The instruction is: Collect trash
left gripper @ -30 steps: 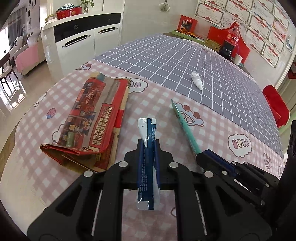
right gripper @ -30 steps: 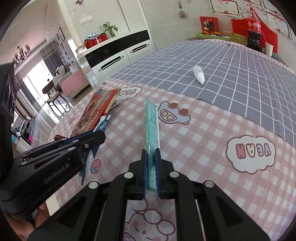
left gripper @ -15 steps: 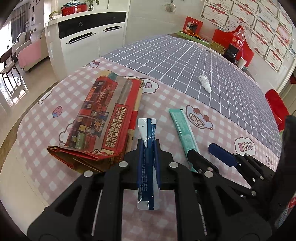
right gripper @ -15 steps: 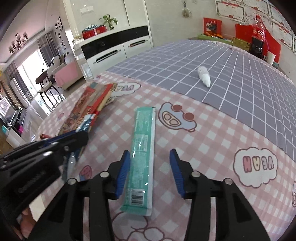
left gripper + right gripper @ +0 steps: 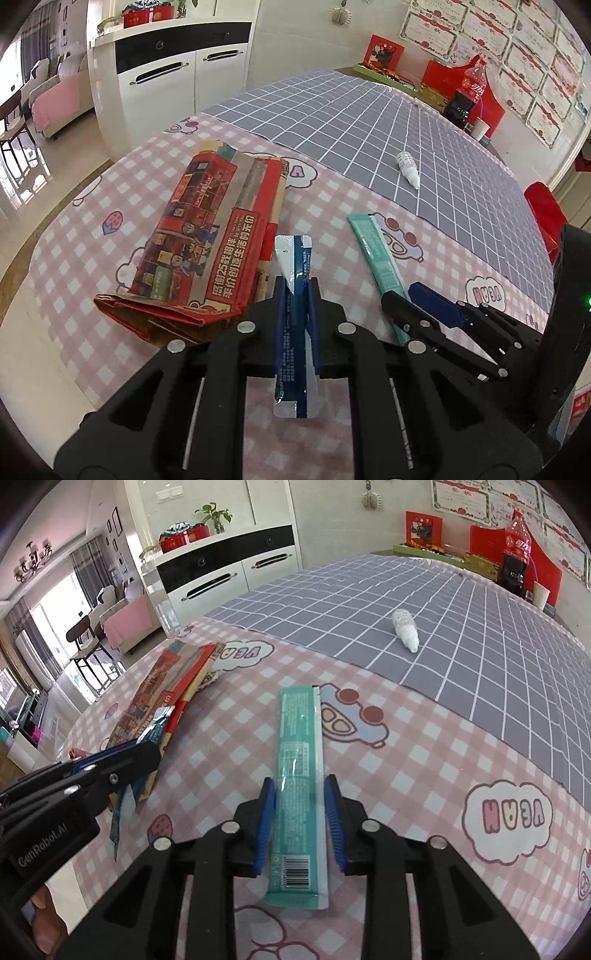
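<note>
Closing R claw (image 5: 300, 806) on green sachet (image 5: 300, 775) lying flat btwn pads, not yet pinched; centring first. L claw (image 5: 295, 295) gripping blue sachet (image 5: 293, 321).

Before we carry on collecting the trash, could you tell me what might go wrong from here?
1. The green wrapper lies flat on the table between the right gripper fingers, which have just been closing; they may buckle it or slide over it.
2. The left gripper pinches the blue wrapper mid-length; its loose ends could snag the red paper bag.
</note>
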`<act>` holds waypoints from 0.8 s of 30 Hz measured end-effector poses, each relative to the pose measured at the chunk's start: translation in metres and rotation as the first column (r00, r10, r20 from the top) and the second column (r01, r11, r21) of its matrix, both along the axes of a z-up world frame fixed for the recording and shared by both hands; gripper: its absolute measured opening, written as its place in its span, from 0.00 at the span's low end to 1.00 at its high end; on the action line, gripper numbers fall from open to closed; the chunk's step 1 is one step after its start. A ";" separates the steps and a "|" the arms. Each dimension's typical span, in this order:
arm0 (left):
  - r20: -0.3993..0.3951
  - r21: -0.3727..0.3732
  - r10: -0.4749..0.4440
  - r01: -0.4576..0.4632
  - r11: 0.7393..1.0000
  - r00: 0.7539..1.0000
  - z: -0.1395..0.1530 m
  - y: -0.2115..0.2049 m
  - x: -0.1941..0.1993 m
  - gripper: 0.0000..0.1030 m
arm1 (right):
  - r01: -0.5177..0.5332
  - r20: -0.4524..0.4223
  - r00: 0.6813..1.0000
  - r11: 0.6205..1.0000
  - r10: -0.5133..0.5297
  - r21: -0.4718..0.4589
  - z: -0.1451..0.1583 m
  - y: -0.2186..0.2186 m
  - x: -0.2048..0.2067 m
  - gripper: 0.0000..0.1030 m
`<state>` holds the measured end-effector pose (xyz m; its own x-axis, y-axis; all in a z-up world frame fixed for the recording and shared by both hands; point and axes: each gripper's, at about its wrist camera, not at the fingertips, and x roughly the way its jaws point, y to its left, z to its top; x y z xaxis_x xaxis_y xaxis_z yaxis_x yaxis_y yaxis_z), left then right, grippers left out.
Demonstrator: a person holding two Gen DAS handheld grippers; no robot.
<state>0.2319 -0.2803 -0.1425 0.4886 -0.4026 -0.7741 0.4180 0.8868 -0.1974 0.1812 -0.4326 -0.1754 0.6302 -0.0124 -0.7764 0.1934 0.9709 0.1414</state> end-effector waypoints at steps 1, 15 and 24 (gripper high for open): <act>-0.001 -0.001 0.000 0.000 1.000 1.000 0.000 0.000 0.000 0.11 | -0.003 0.001 1.000 1.000 0.003 0.003 0.000 0.001 0.000 0.26; 0.015 -0.051 0.023 -0.023 0.998 1.000 0.014 0.027 0.003 0.11 | -0.027 0.081 0.996 0.998 0.023 0.049 0.023 0.027 -0.009 0.26; 0.058 -0.118 0.076 -0.069 0.991 0.995 0.037 0.080 0.003 0.11 | -0.092 0.173 0.981 0.995 0.083 0.044 0.060 0.073 -0.009 0.26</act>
